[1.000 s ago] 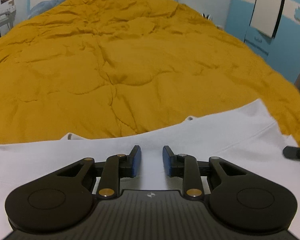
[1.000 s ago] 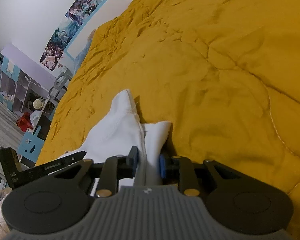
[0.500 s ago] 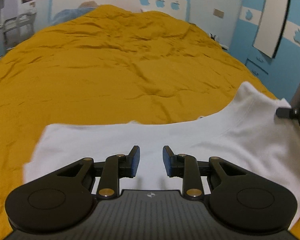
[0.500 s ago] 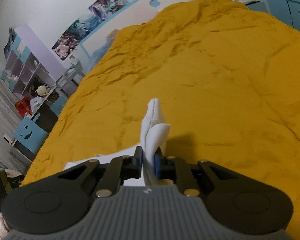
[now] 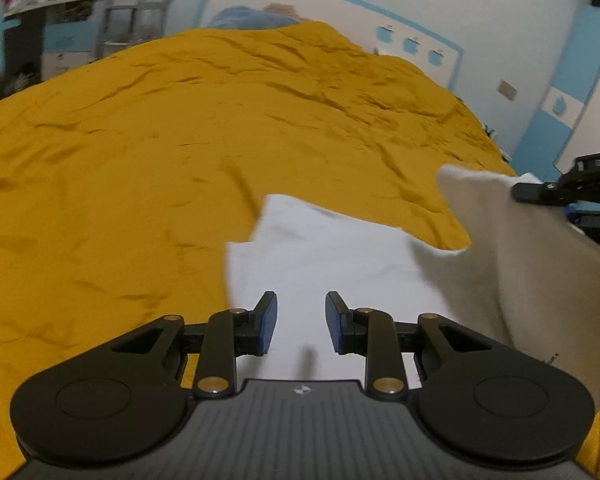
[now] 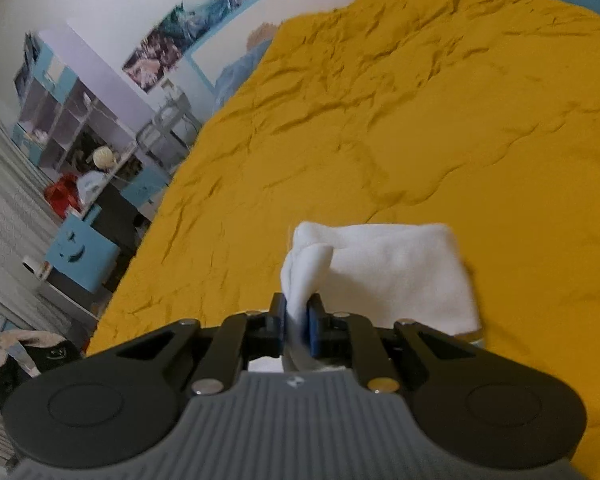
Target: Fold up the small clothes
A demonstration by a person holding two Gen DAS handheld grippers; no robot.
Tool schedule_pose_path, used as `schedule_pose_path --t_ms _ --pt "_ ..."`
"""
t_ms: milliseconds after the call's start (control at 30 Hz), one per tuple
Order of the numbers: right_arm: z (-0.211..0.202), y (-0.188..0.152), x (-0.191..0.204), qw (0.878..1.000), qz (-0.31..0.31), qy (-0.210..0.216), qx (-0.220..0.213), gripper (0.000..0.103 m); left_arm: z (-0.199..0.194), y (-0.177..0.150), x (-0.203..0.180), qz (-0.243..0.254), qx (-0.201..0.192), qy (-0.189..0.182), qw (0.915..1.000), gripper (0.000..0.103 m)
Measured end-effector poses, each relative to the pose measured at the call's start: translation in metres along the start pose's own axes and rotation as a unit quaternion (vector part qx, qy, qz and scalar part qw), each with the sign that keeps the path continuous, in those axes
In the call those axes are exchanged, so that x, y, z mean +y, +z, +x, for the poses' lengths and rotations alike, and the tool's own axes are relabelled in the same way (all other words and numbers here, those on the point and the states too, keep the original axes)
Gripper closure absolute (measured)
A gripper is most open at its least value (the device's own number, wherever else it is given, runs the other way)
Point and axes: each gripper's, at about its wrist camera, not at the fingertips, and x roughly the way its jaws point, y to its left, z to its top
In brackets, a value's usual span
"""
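1. A white garment [image 5: 332, 252] is seen lying on the mustard-yellow bedspread [image 5: 140, 152] of a bed, partly flat, with one side lifted.
2. The left gripper [image 5: 301, 320] is held over the flat part of the cloth; its fingers [image 5: 267, 320] are spread apart with nothing between them.
3. The right gripper [image 6: 298, 324] is clenched on a bunched edge of the garment [image 6: 396, 268]; the cloth is pinched between its fingers [image 6: 314, 324].
4. In the left view, the right gripper [image 5: 540, 192] is noted at the far right, with the raised cloth draped down from it.
5. A shelf unit [image 6: 60, 120] and posters [image 6: 188, 24] are noted along the wall beyond the bed.
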Motion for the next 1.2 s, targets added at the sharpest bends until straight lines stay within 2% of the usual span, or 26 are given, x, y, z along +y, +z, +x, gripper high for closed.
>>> schedule_pose_path --t_ms 33,233,300,400,533,700,733,767,867,933,1000,1033,1100,1200 --pt "0.0 0.0 0.0 1.0 0.0 0.0 0.0 0.097 -0.001 0.001 0.007 -0.005 -0.002 0.003 1.0 0.07" --pt "0.059 -0.03 0.059 0.999 -0.026 -0.009 0.016 0.097 0.006 0.001 0.04 -0.046 -0.003 0.031 0.9984 0.07" --pt "0.086 -0.041 0.088 0.999 -0.043 -0.014 0.016 0.097 0.008 -0.003 0.047 -0.058 -0.001 0.034 0.9977 0.07" --pt "0.104 -0.051 0.102 0.998 -0.053 -0.022 0.017 0.097 0.009 -0.008 0.055 -0.067 -0.002 0.032 0.9973 0.07" --pt "0.136 -0.063 0.112 0.998 -0.058 -0.018 0.034 0.097 0.008 -0.012 0.063 -0.074 -0.005 0.024 0.9969 0.07" --pt "0.166 -0.083 0.121 0.993 -0.087 -0.039 0.069 0.097 0.011 -0.016 0.072 -0.089 -0.003 0.034 0.9955 0.07" --pt "0.18 -0.088 0.121 0.991 -0.086 -0.042 0.092 0.097 0.011 -0.016 0.072 -0.09 -0.002 0.035 0.9953 0.07" --pt "0.18 -0.088 0.121 0.991 -0.086 -0.042 0.092 0.096 0.011 -0.017 0.073 -0.091 -0.001 0.037 0.9952 0.07" --pt "0.197 -0.094 0.121 0.984 -0.112 -0.055 0.129 0.095 0.009 -0.017 0.073 -0.091 -0.001 0.039 0.9951 0.07" --pt "0.201 -0.093 0.122 0.982 -0.115 -0.06 0.138 0.09 0.005 -0.018 0.074 -0.094 0.0 0.044 0.9946 0.07" --pt "0.194 -0.089 0.126 0.983 -0.097 -0.048 0.15 0.079 -0.001 -0.018 0.075 -0.099 -0.001 0.046 0.9941 0.07" --pt "0.187 -0.09 0.128 0.983 -0.097 -0.042 0.153 0.077 -0.005 -0.018 0.075 -0.1 -0.003 0.045 0.9939 0.07" --pt "0.167 -0.089 0.139 0.982 -0.104 -0.022 0.154 0.077 -0.018 -0.018 0.074 -0.103 -0.008 0.039 0.9939 0.07" --pt "0.132 -0.091 0.151 0.982 -0.111 0.006 0.151 0.077 -0.038 -0.021 0.075 -0.11 -0.011 0.004 0.9939 0.07"
